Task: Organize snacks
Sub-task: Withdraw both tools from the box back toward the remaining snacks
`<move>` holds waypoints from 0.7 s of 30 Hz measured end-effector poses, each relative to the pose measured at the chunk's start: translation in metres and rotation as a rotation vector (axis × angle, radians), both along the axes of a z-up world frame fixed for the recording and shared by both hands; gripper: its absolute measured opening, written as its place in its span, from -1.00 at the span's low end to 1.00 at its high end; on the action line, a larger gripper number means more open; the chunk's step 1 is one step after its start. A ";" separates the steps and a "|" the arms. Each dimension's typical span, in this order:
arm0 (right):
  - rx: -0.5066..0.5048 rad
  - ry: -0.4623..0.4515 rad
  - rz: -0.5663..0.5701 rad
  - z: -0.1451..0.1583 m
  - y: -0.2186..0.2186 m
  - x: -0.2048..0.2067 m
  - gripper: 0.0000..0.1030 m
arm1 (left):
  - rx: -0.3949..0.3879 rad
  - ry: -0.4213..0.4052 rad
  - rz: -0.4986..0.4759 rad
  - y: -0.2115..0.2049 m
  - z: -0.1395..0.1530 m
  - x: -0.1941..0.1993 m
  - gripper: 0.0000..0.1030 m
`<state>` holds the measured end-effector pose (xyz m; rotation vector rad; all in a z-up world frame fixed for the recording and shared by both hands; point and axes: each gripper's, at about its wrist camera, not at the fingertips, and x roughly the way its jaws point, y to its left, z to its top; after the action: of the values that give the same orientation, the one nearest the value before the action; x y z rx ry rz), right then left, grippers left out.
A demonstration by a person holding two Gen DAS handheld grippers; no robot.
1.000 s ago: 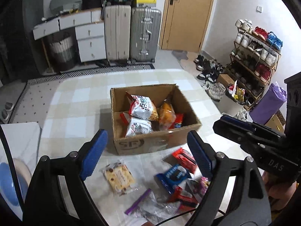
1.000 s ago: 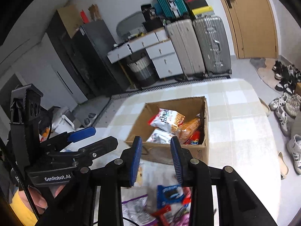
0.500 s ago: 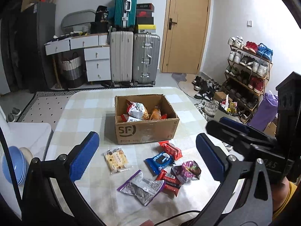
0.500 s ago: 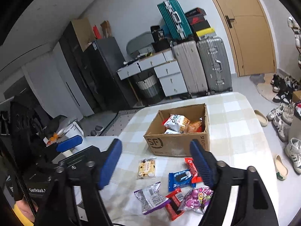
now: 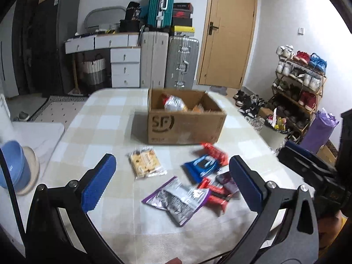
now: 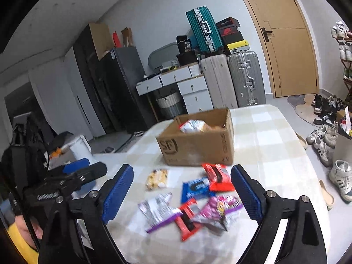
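Observation:
A cardboard box (image 5: 184,124) marked SF stands on the checked table (image 5: 105,127) and holds a few snack bags (image 5: 175,104). In front of it lie loose snacks: a cookie pack (image 5: 146,161), a blue pack (image 5: 201,167), a red pack (image 5: 214,151), a silver-purple bag (image 5: 178,200) and red bars (image 5: 216,194). My left gripper (image 5: 173,184) is open and empty above the near table. My right gripper (image 6: 182,195) is open and empty over the same pile, with a pink bag (image 6: 220,209) between its fingers in view. The box also shows in the right wrist view (image 6: 198,145).
Suitcases (image 5: 169,59) and a white drawer unit (image 5: 125,68) stand against the far wall beside a door (image 5: 228,33). A shoe rack (image 5: 299,83) and shoes are to the right. Blue bowls (image 5: 13,165) sit at the left on a white stool.
Both grippers pulled back from above the box and lowered toward the near table edge. The right gripper opened wide from nearly shut. The loose snacks now fill the foreground.

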<state>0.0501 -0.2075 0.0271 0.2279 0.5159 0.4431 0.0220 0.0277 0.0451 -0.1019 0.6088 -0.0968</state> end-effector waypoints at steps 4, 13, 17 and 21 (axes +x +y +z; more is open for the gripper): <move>-0.067 0.058 -0.019 -0.029 -0.002 0.003 0.78 | -0.023 0.074 -0.013 0.003 -0.045 0.018 0.99; -0.065 0.139 -0.043 -0.047 -0.008 0.019 0.78 | -0.045 0.175 0.019 0.000 -0.080 0.040 0.99; -0.125 0.124 -0.045 -0.045 0.000 0.016 0.78 | -0.025 0.149 0.030 -0.003 -0.077 0.037 0.99; -0.161 0.147 -0.056 -0.051 0.003 0.020 0.78 | -0.019 0.180 0.047 -0.001 -0.082 0.041 0.99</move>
<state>0.0704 -0.2046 -0.0237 0.1205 0.6844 0.3295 0.0634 0.0269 -0.0367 -0.1442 0.7849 -0.0476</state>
